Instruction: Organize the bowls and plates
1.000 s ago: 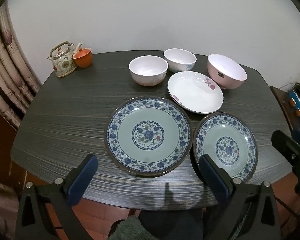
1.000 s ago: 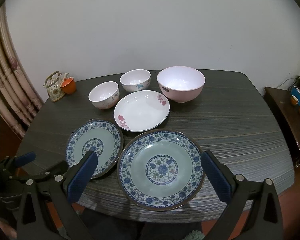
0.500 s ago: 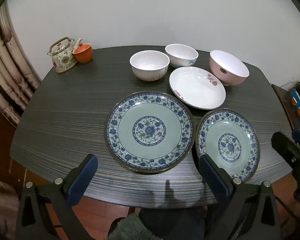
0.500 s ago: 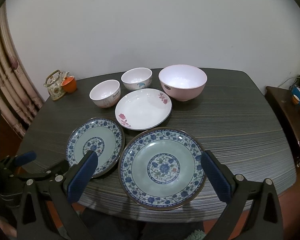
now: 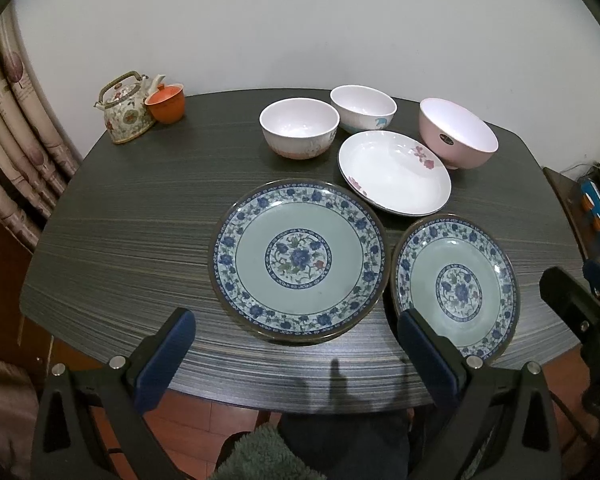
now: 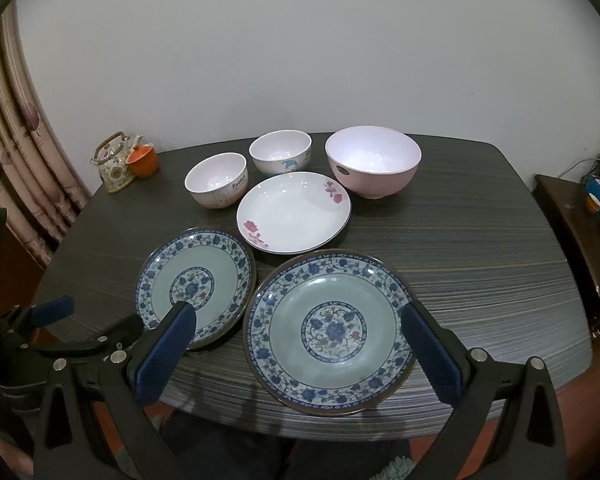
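A floral teapot with a hoop handle stands at the upper left of the frame on the dark wood-grain table, an orange cup touching its right side, patterned curtains hanging down the left edge and a white wall behind.

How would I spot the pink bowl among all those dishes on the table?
Start at the dark wood-grain table and look to its far edge by the wall, where three bowls stand in a row. The pink bowl is the rightmost, just behind the white flowered plate. It is the largest bowl, pink outside, with a small dark sticker.
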Demonstrator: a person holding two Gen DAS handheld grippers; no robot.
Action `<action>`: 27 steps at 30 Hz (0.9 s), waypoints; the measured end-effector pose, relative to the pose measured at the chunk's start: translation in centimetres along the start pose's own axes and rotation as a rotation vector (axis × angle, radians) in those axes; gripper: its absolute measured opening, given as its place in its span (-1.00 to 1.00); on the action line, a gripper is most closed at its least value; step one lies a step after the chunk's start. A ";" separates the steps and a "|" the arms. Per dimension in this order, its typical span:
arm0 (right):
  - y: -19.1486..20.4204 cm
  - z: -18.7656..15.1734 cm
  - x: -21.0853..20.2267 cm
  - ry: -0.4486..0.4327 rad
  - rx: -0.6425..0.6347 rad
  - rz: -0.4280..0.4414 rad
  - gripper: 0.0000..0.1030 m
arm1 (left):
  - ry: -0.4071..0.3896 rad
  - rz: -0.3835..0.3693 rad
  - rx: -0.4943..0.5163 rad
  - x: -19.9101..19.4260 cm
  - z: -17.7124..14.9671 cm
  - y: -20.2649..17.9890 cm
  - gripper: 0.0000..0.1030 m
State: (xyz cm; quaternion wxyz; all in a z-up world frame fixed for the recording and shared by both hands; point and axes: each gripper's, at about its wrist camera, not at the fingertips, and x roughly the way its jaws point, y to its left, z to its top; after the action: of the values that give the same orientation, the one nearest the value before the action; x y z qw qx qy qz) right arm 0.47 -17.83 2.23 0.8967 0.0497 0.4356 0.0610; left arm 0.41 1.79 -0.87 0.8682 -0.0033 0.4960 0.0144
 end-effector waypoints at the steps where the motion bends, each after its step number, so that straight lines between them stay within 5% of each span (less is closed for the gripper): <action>1: 0.0 0.0 0.0 0.000 0.002 0.002 0.97 | 0.001 0.001 -0.001 0.0 0.0 0.0 1.00; 27: 0.1 -0.3 0.4 0.017 0.004 0.012 0.94 | 0.016 -0.018 -0.018 0.1 -0.1 0.5 1.00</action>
State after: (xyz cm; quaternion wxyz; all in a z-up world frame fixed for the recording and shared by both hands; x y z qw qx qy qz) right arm 0.51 -17.63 1.76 0.8925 0.0536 0.4431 0.0660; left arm 0.38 2.26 -1.02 0.8642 -0.0156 0.5028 0.0109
